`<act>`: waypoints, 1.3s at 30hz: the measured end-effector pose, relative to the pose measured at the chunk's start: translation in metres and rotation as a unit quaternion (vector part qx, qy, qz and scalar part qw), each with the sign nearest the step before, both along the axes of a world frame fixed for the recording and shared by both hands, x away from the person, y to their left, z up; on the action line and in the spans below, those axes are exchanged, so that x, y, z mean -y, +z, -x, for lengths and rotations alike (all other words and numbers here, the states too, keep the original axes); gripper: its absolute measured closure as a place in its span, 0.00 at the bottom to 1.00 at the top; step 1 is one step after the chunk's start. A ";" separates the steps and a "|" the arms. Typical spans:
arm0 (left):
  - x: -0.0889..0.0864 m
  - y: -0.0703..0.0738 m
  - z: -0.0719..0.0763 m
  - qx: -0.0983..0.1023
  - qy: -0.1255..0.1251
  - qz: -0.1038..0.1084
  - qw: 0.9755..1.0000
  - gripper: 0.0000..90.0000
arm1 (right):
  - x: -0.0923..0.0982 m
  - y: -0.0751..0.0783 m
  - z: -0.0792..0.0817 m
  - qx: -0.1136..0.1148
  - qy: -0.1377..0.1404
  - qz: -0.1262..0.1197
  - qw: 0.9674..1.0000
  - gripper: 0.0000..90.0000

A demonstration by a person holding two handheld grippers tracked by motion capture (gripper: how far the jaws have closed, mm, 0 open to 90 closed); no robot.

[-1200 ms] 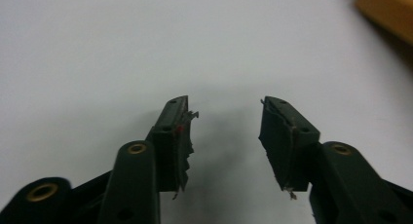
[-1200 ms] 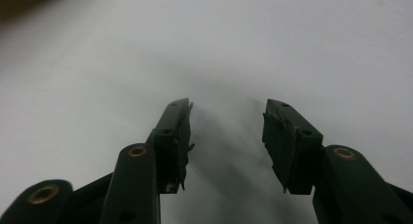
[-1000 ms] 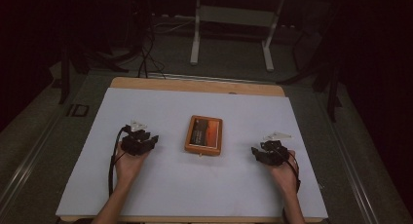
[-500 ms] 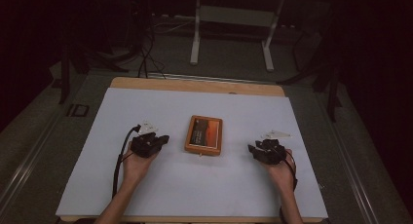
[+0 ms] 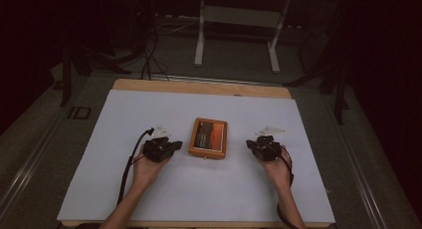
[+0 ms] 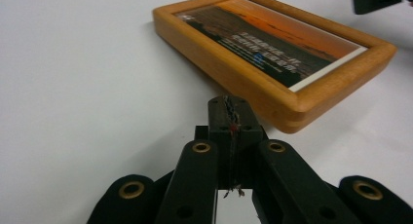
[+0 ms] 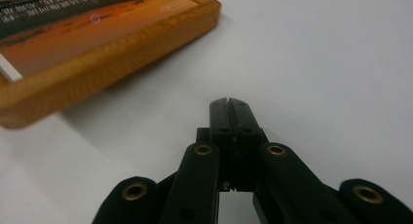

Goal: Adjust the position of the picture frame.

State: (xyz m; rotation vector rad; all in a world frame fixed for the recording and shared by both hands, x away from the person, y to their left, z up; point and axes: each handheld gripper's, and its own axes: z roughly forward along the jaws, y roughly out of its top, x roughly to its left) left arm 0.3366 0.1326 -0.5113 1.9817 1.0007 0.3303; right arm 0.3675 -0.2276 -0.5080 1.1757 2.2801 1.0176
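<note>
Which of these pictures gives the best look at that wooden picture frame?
The left gripper view: the picture frame lies close, nearly whole, sunset print and text line visible. The high view shows it whole but small, flat on the table. The right gripper view catches one blurred corner.

White sheet (image 5: 199,189) on wooden table (image 5: 199,86); metal stand (image 5: 239,15) beyond.

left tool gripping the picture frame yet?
No, the left tool is shut on nothing, its tip just short of the picture frame lying flat on the table.
</note>
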 end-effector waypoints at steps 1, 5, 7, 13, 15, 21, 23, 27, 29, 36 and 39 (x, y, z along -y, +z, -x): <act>0.002 -0.001 0.000 -0.002 -0.004 -0.002 1.000 0.99 | -0.003 0.001 -0.002 -0.002 0.003 0.001 1.000 1.00; 0.006 -0.003 0.000 -0.011 -0.014 0.003 1.000 0.99 | -0.015 0.002 -0.010 -0.005 0.009 0.000 1.000 1.00; 0.008 -0.003 0.001 -0.013 -0.020 0.008 1.000 0.99 | -0.024 -0.001 -0.015 -0.010 0.012 -0.004 1.000 1.00; 0.010 -0.004 0.001 -0.015 -0.023 0.007 1.000 0.99 | -0.044 -0.010 -0.024 -0.023 0.023 0.003 0.999 1.00; 0.012 -0.005 0.001 -0.015 -0.027 0.008 1.000 0.99 | -0.048 -0.012 -0.026 -0.028 0.023 0.003 0.999 1.00; 0.014 -0.004 0.002 -0.015 -0.027 0.004 1.000 0.99 | -0.055 -0.013 -0.033 -0.036 0.022 0.003 0.999 1.00; 0.014 -0.005 0.002 -0.014 -0.026 0.003 1.000 0.99 | -0.056 -0.013 -0.034 -0.036 0.024 0.003 0.999 1.00; 0.016 -0.005 0.003 -0.013 -0.023 -0.002 1.000 1.00 | -0.059 -0.014 -0.037 -0.040 0.023 0.010 0.999 1.00; 0.016 -0.005 0.004 -0.013 -0.023 -0.004 1.000 1.00 | -0.059 -0.014 -0.038 -0.043 0.022 0.009 0.999 1.00; 0.021 -0.001 0.010 -0.011 -0.041 0.003 0.999 1.00 | -0.059 -0.016 -0.040 -0.047 0.033 0.018 0.998 1.00; 0.023 0.001 0.013 -0.009 -0.049 0.004 0.999 1.00 | -0.061 -0.016 -0.041 -0.048 0.036 0.024 0.998 1.00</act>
